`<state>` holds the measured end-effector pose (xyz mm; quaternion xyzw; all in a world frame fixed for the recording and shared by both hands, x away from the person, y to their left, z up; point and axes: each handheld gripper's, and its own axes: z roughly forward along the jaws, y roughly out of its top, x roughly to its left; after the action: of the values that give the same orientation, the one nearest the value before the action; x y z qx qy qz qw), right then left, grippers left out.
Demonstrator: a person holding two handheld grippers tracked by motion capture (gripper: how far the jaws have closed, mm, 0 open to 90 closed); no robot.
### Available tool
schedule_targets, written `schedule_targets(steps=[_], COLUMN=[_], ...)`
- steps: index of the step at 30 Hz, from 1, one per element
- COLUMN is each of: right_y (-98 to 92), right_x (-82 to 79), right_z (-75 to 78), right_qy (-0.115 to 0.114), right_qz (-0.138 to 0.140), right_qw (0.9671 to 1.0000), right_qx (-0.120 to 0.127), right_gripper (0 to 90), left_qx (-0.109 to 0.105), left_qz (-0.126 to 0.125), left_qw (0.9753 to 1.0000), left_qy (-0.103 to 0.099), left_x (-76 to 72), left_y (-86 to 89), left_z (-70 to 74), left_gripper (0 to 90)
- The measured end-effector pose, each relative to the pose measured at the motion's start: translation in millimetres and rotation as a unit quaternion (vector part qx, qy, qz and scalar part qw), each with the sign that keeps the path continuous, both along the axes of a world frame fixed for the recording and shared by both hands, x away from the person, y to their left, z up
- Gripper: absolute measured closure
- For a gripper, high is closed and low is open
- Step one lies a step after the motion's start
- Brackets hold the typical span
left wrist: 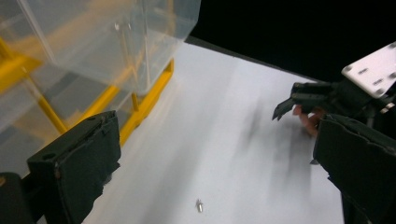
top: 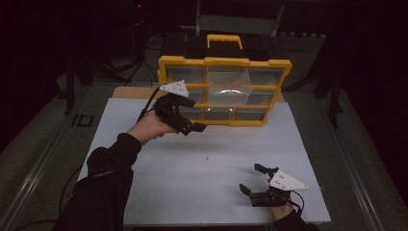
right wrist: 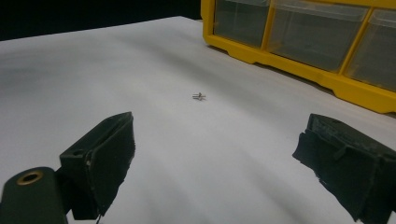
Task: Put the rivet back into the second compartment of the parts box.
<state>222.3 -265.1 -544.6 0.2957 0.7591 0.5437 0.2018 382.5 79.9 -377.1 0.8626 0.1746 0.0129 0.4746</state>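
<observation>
Black left tool [top: 199,127] wide open, empty, right tool [top: 252,179] likewise.

One yellow drawer cabinet [top: 224,61] with nine clear drawers in three rows of three, one small metal screw [top: 206,158] on one white table [top: 192,192], two black grippers, left gripper [top: 192,126] and right gripper [top: 251,179], two hands holding them

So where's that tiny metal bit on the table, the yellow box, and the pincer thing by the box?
small screw [right wrist: 199,96], right gripper view, its middle.
yellow organizer [top: 224,61], high view, top frame bar.
left gripper [top: 196,128], high view, between the tips of its fingers.
</observation>
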Motion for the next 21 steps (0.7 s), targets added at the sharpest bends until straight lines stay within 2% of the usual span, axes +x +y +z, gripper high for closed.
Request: schedule_targets(steps=[9,10,12,13,14,16,17,18,21], right_y=[0.3,0.4,0.6,0.8,0.8,1.0,0.8,0.8,0.6], right_x=[-0.3,-0.3,-0.4,-0.5,-0.5,-0.5,-0.7,-0.7,-0.5], right_z=[0.2,0.2,0.2,0.3,0.3,0.3,0.5,0.5,0.4], right_qy=[0.000,0.000,0.000,0.000,0.000,0.000,0.001,0.001,0.001], right_qz=[0.001,0.001,0.001,0.002,0.002,0.002,0.002,0.002,0.002], right_qw=[1.0000,1.0000,1.0000,1.0000,1.0000,1.0000,1.0000,1.0000,1.0000], right_qx=[0.000,0.000,-0.001,0.000,0.000,-0.001,0.000,0.000,-0.001], right_gripper=[9.7,9.7,9.7,9.7,9.7,9.7,9.7,9.7,9.7], left_qx=[-0.002,0.001,0.001,0.000,0.000,0.004,0.003,0.003,0.004], left_qz=[0.000,-0.002,-0.002,-0.004,-0.004,-0.007,-0.010,-0.010,-0.009], left_qw=[0.9999,0.9999,0.9998,0.9998,0.9998,0.9997,0.9996,0.9996,0.9996], left_qy=[0.016,0.017,0.018,0.019,0.019,0.023,0.025,0.025,0.027], left_x=[-4.9,-6.1,-6.6,-7.5,-7.5,-8.6,-10.0,-10.0,-11.9], left_y=[-6.3,-8.6,-10.1,-12.7,-12.7,-15.6,-17.9,-17.9,-20.7], left_z=[-44.0,-53.1,-57.6,-66.7,-66.7,-75.6,-84.2,-84.2,-97.0], left_gripper=[2.0,2.6,2.7,4.3,5.1,5.3,9.1,10.2,13.7])
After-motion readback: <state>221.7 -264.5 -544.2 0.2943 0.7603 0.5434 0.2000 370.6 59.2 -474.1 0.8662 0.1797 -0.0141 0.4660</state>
